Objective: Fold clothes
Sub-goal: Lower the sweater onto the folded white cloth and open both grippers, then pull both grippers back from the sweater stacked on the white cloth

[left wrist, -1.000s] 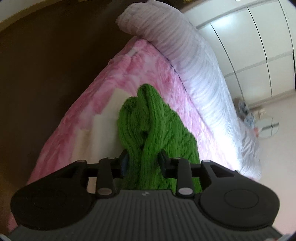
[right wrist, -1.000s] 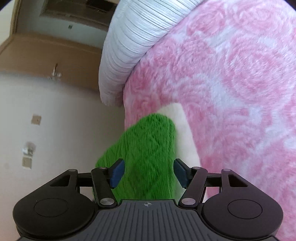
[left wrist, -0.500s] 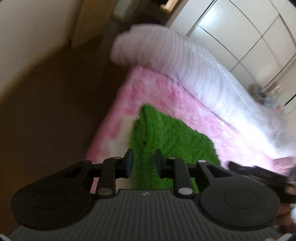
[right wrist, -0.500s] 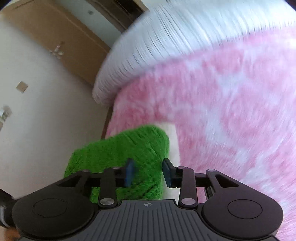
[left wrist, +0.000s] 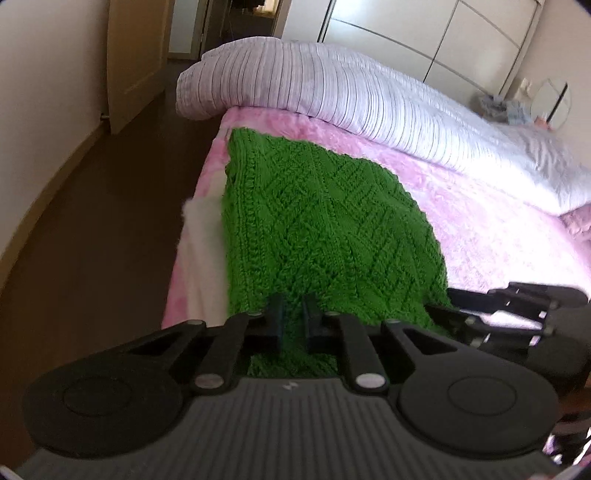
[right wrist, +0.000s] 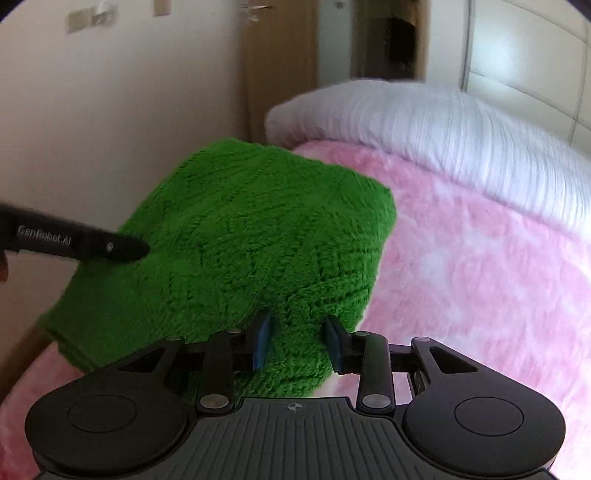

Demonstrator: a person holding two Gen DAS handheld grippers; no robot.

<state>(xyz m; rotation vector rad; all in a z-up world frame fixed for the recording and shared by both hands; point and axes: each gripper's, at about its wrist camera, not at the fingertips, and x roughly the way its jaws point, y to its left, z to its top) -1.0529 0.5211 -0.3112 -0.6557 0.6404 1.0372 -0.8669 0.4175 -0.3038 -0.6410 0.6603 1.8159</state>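
**Both grippers on the near hem of the green knit**

We clamp our left gripper (left wrist: 293, 317) tight on the near edge of the green cable-knit sweater (left wrist: 317, 221); our right gripper (right wrist: 297, 341) straddles that edge, jaws wider, fabric bunched between, likely to keep the hem level. The knit lies spread on the fluffy pink blanket (right wrist: 480, 277) at the bed's left edge. Beyond, the rolled white striped duvet (left wrist: 369, 96) bounds the far side.

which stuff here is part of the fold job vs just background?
Job:
green knit garment
left gripper, pinching its near edge
right gripper, garment between its fingers

Background:
pink blanket
striped duvet
wardrobe doors
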